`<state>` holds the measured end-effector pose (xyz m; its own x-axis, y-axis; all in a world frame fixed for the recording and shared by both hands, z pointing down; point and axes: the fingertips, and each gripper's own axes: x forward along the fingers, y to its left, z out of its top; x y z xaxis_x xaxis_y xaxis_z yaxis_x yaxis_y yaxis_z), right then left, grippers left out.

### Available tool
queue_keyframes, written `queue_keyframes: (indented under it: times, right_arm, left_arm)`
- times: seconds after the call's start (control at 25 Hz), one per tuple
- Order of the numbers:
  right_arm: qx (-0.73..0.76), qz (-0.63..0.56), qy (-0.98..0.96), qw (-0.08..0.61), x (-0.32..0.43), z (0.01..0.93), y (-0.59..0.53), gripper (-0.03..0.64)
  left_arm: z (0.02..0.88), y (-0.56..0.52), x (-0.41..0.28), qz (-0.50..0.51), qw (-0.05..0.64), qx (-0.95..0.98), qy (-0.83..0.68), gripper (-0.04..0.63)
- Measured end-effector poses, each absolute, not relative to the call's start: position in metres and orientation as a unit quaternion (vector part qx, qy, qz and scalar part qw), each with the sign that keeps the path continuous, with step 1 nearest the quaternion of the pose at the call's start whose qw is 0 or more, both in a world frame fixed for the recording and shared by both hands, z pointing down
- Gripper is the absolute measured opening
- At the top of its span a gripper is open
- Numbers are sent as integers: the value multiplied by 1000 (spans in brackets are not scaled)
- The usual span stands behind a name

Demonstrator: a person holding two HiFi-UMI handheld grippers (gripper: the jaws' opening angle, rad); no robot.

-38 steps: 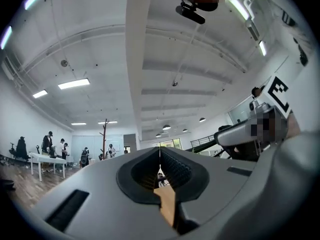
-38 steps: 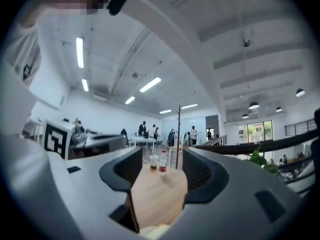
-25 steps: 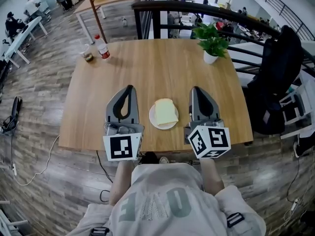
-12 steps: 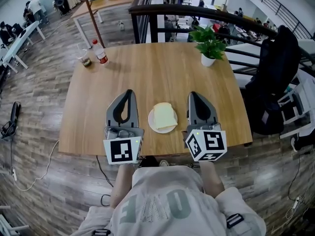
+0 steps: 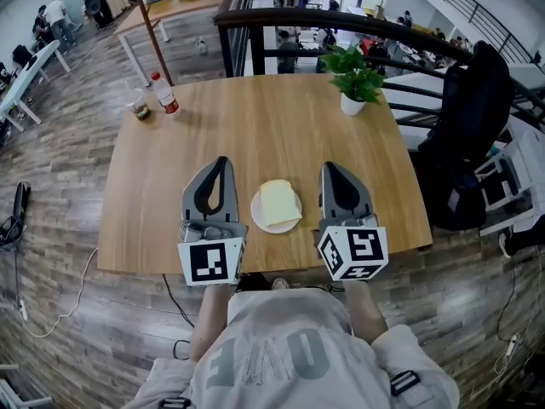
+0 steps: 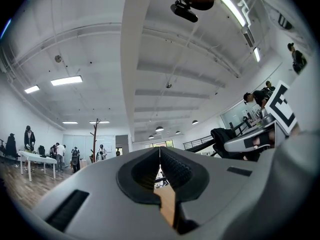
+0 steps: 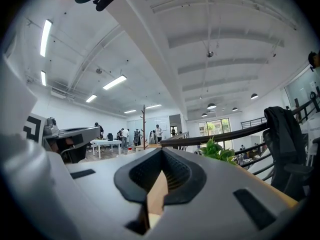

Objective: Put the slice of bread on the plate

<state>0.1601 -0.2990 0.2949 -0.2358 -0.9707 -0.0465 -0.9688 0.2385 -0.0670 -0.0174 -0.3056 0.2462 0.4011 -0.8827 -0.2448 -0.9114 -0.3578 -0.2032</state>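
Note:
A pale slice of bread (image 5: 279,202) lies on a small white plate (image 5: 261,224) near the front edge of the wooden table (image 5: 272,118). My left gripper (image 5: 223,161) rests on the table just left of the plate, its jaws shut and empty. My right gripper (image 5: 328,167) rests just right of the plate, also shut with nothing in it. Neither touches the plate or the bread. In the left gripper view the left gripper (image 6: 160,149) has its jaws closed together, and the right gripper view shows the right gripper (image 7: 162,151) the same way.
A potted plant (image 5: 353,83) stands at the table's far right. A bottle (image 5: 164,94) and a cup (image 5: 139,106) stand at the far left. A dark bag on a chair (image 5: 473,135) is off the right side, and a black railing (image 5: 341,24) runs behind the table.
The right gripper has rolled slightly, turning its marker cube. Both grippers stay beside the plate, and the bread has not moved. The head view has drifted a little.

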Motion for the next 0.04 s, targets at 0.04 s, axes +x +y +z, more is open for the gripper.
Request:
queue_keyframes:
  times: [0.04]
  right_arm:
    - [-617, -11, 786, 37, 161, 295, -299, 17]
  left_arm:
    - [247, -306, -16, 46, 153, -824, 543, 9]
